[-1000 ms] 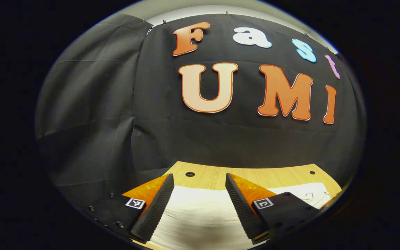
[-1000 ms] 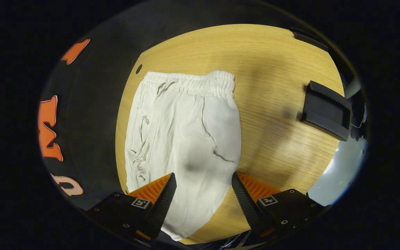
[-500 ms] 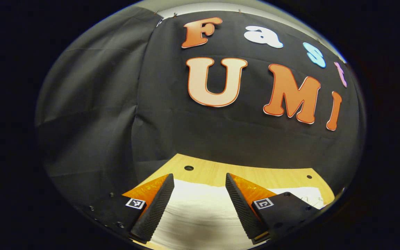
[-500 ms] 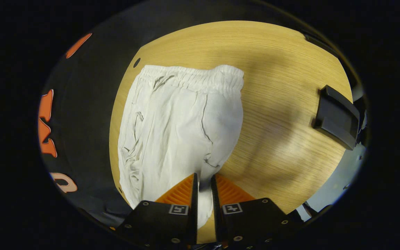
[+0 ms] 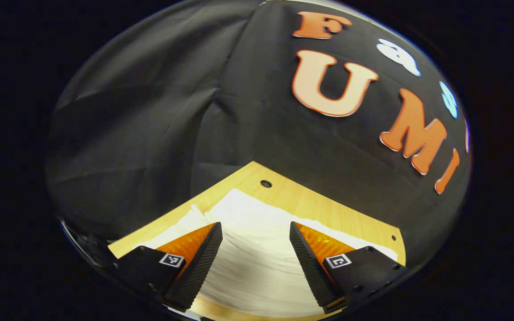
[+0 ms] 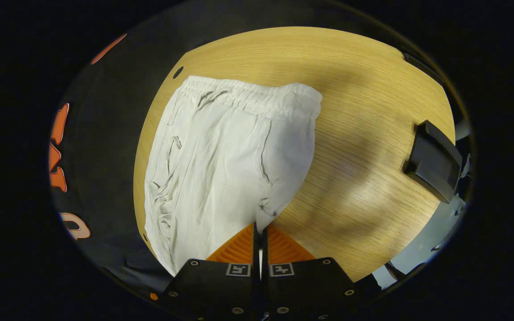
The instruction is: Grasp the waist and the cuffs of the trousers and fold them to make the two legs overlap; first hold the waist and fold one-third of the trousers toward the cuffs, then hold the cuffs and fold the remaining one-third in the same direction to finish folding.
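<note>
Trousers (image 6: 221, 165) pinched near worktop's (image 6: 364, 147) front edge.
We noted right gripper (image 6: 259, 232) clamped on cloth, waist lying straight ahead; left gripper (image 5: 254, 249) spread open over it.

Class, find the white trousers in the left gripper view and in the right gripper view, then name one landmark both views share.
Left gripper view: white trousers lie bottom centre, between the fingers.
Right gripper view: they run from upper centre to bottom, left of middle.
Shared landmark: the wooden table with a round hole near its edge.
</note>
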